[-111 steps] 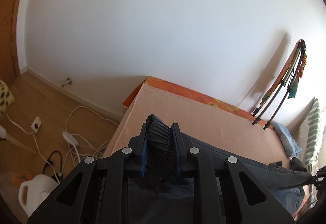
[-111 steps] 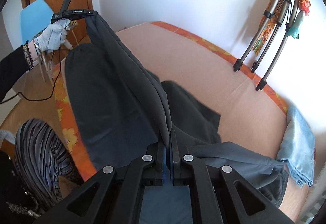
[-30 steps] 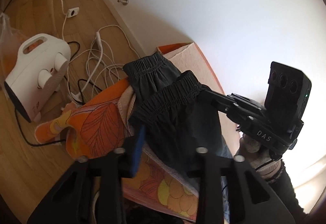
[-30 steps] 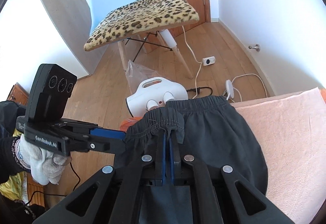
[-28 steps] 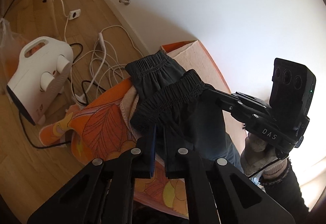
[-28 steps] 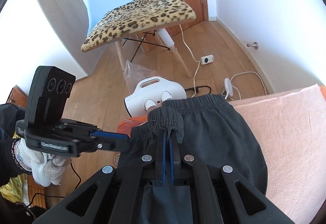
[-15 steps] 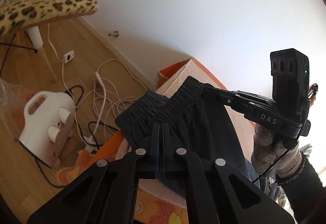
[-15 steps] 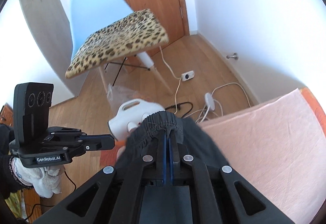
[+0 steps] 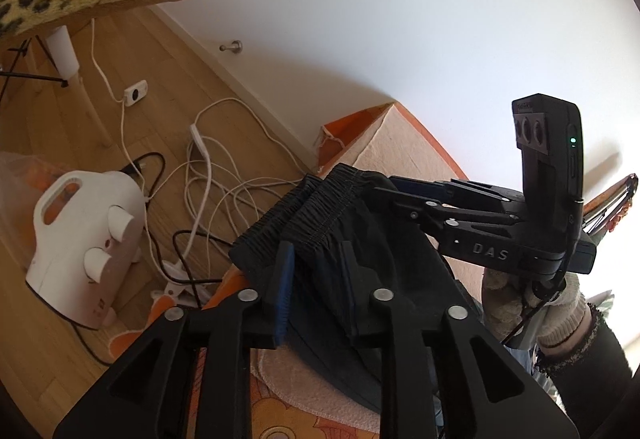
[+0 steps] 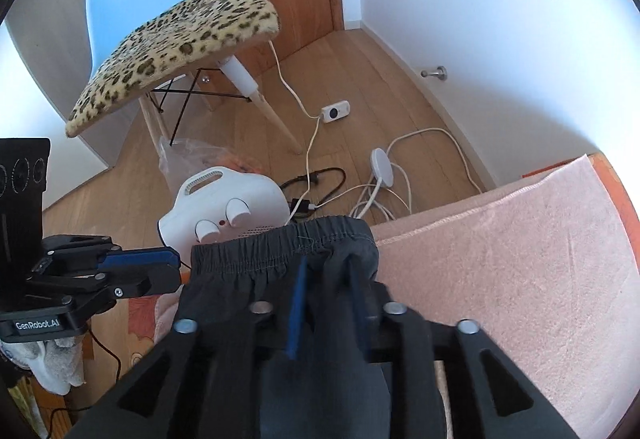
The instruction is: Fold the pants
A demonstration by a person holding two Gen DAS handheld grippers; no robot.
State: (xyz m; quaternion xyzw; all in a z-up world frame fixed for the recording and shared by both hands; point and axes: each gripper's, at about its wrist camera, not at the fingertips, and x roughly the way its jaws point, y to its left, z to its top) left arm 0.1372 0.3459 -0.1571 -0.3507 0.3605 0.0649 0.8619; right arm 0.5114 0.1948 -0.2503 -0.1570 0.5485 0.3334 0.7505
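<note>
Dark grey pants [image 9: 340, 239] lie doubled over at the corner of the bed, their elastic waistband [image 10: 280, 243] along the bed's end edge. My left gripper [image 9: 314, 251] is open, its jaws apart over the waistband's left part. My right gripper [image 10: 326, 271] is open too, with the waistband's right end lying loose between its jaws. It also shows in the left wrist view [image 9: 404, 191], reaching in from the right. The left gripper shows in the right wrist view [image 10: 160, 267] at the waistband's left end.
The bed has a pink towel [image 10: 520, 259] over an orange flowered cover [image 9: 328, 419]. On the wooden floor beyond the edge stand a white heater [image 10: 224, 207], tangled cables [image 9: 216, 175], and a blue chair with a leopard cushion [image 10: 176, 39]. A white wall [image 9: 400, 19] runs alongside.
Both grippers have opened and let go of the waistband, which now rests on the bed's corner. Before that they carried the pants' top end over to this edge.
</note>
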